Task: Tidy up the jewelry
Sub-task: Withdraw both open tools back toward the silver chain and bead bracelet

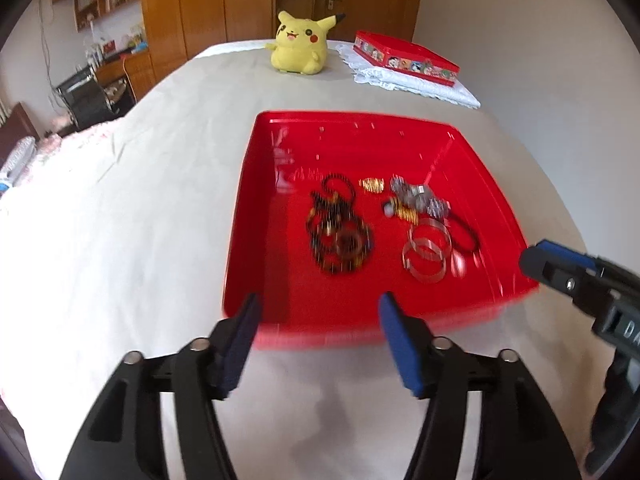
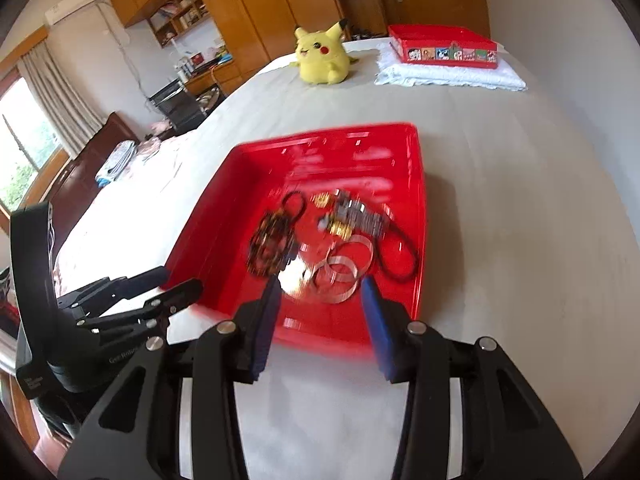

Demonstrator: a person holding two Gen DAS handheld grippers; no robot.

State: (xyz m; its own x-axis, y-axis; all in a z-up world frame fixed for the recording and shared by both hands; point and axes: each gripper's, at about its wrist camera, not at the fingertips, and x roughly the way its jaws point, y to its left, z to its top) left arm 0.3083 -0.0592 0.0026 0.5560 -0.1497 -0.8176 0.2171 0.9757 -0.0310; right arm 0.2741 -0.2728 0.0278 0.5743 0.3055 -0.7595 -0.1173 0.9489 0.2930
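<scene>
A bed (image 1: 120, 200) draped in a pale sheet fills the room's foreground, backed by wooden wardrobes (image 2: 248, 8) along the far wall. A red tray (image 1: 248, 208) sits on the sheet near the bed's front edge, its shallow walls enclosing a scatter of jewelry. At the far end of the bed, a white folded cloth (image 2: 448, 76) carries a red tin box (image 2: 444, 50) decorated with cartoon panels, and a yellow plush toy (image 1: 300, 44) sits upright just beside it.

The left gripper (image 1: 318, 344) hovers at the tray's near rim, its blue-padded fingers spread wide apart and holding nothing. The right gripper (image 2: 320, 320) hangs over the tray's near right corner, its jaws likewise apart and empty, the pads framing the closest rings without touching them as far as the blurred view shows. Each tool appears at the edge of the other's camera.

Inside the tray, a dark beaded necklace (image 1: 338, 236) lies coiled in the left of the cluster. To its right rest clear bangles (image 1: 426, 252), overlapping one another, with a thin black cord loop (image 1: 466, 236) just beside them toward the tray's right wall. Behind the bangles sits a silver linked piece (image 1: 416, 196), touching small gold pieces (image 1: 372, 185) whose exact form is too blurred to tell.
</scene>
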